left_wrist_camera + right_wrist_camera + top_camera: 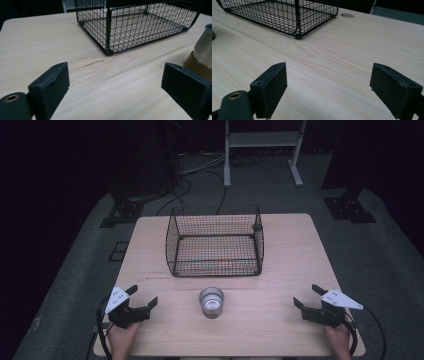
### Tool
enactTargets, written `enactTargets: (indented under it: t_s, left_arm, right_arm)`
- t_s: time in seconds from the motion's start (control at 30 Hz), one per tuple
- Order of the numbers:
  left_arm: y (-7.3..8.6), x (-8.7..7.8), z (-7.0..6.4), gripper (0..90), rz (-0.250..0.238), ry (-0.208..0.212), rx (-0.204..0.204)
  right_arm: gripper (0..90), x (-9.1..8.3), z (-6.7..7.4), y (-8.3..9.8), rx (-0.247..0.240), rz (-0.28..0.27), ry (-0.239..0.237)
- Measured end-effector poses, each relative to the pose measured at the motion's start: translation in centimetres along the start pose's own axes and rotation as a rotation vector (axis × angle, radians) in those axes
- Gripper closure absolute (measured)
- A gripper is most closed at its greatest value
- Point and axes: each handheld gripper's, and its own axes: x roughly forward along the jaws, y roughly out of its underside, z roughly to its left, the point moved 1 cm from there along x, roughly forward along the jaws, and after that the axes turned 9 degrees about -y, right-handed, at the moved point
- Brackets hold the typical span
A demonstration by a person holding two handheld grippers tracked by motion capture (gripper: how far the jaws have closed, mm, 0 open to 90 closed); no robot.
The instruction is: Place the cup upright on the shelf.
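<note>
A black wire basket [215, 241] stands in the middle of the wooden table [290, 265], nothing visible inside it. In front of it sits a small metal cup [211, 301] with a brown base, upright. My left gripper [142, 300] rests near the table's front left, open, its jaws wide apart over bare wood. The left gripper view has the basket [140, 25] ahead and the cup [203, 57] at the right edge, beyond the right jaw. My right gripper [306, 296] rests at the front right, open, with nothing between its jaws. The basket's corner [297, 17] lies ahead of it.
A round cable hole [347, 15] marks the table near the basket's far side. A faint scratch [87, 63] runs across the wood by the basket's near left corner. Beyond the table are a white stand [262, 150], floor cables and dark equipment bases.
</note>
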Motion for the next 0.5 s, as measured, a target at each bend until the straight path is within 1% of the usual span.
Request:
enactTargets:
  t_s: [0.23,0.4,0.5]
  left_arm:
    - [-0.25,0.1,-0.43,6.5,-0.015,0.021,0.008]
    - [-0.46,0.11,-0.67,4.6,-0.031,0.053,-0.029]
    - [-0.58,0.03,-0.85,4.6,-0.04,0.065,-0.033]
  right_arm:
    - [13.5,-0.03,0.0,0.01,-0.002,-0.003,-0.003]
    - [13.5,-0.02,0.01,0.01,-0.003,-0.003,-0.003]
    - [13.5,-0.03,0.0,0.01,-0.003,-0.003,-0.002]
